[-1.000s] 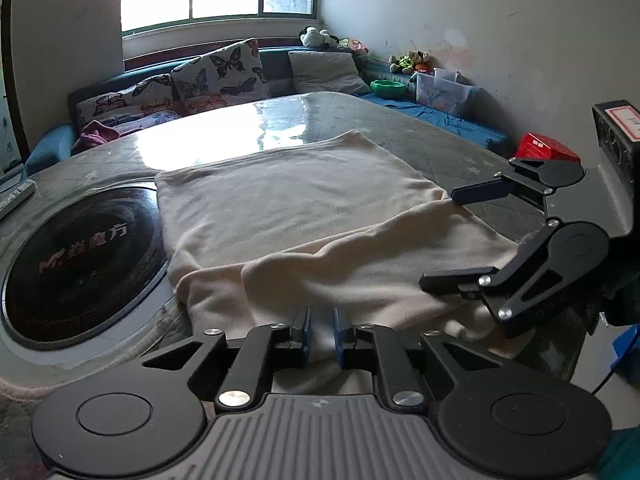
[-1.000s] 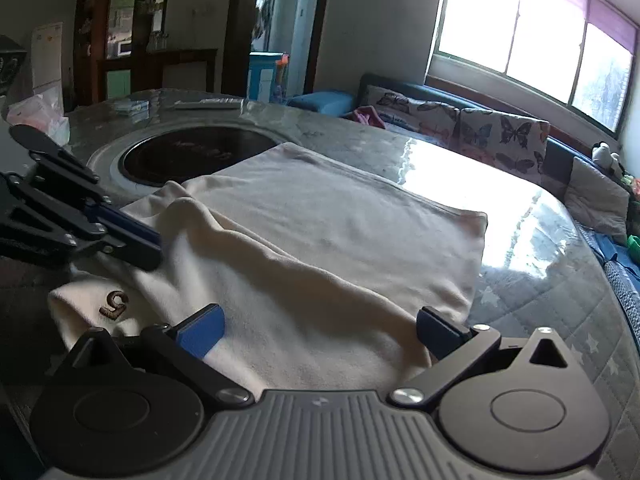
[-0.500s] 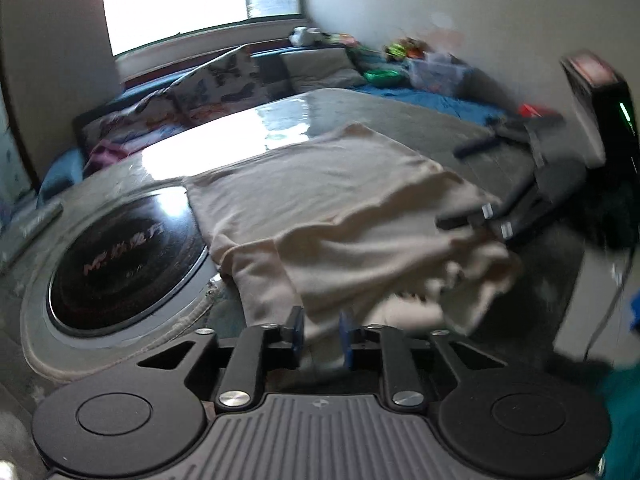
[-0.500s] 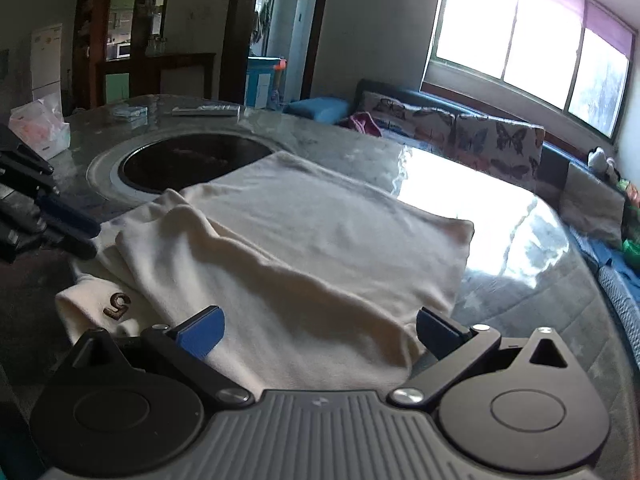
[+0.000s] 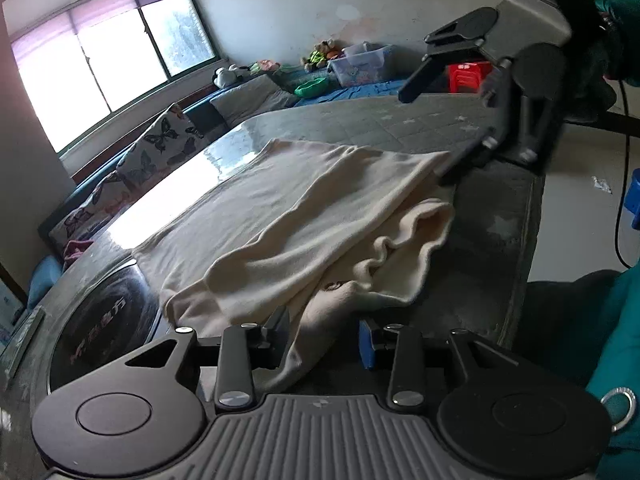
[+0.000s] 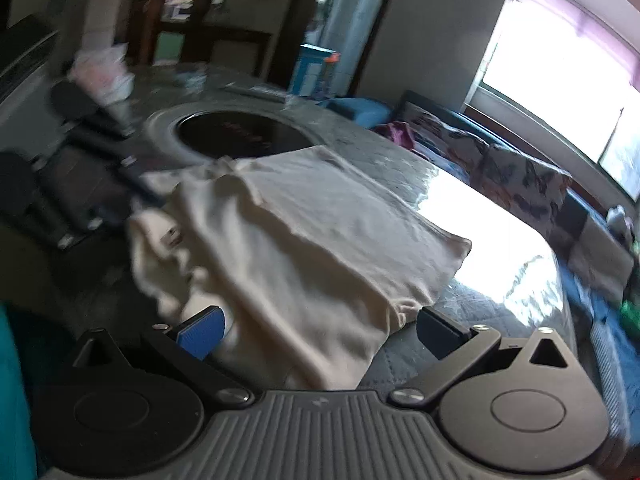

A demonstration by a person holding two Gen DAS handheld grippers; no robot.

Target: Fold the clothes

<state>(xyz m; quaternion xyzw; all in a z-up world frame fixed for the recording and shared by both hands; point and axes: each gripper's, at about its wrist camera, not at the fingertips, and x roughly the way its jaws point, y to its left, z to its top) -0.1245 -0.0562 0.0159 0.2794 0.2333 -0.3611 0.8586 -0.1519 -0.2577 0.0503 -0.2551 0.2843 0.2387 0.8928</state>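
Looking along my left gripper (image 5: 324,338), I see its fingers standing a little apart and closing, with a hanging fold of the cream garment (image 5: 304,216) drooping between them; I cannot say that the pads are pressing on the cloth, since a gap shows beside the blue pad. That garment is my landmark: it lies half folded on the grey quilted table (image 5: 496,216), with one layer doubled over the rest and a rumpled edge with a small dark mark spilling out on the side nearest me. Just beyond its far left corner sits the round black cooktop (image 5: 100,312) set into the table. My right gripper (image 5: 452,128) reaches in at the garment's far right corner, one dark finger lying right at the cloth's edge and the other raised well above it. From the right wrist view, that gripper (image 6: 320,330) has its fingers spread wide, and the near end of the garment (image 6: 304,240) runs between them without either pad touching it. The picture there is blurred, so the left gripper (image 6: 132,196) shows only as a dark smear at the garment's left edge. Behind the garment, past the bright glare on the table, a sofa with butterfly cushions (image 5: 160,148) runs under the window (image 5: 100,68). A teal sleeve (image 5: 616,320) shows to the garment's right.
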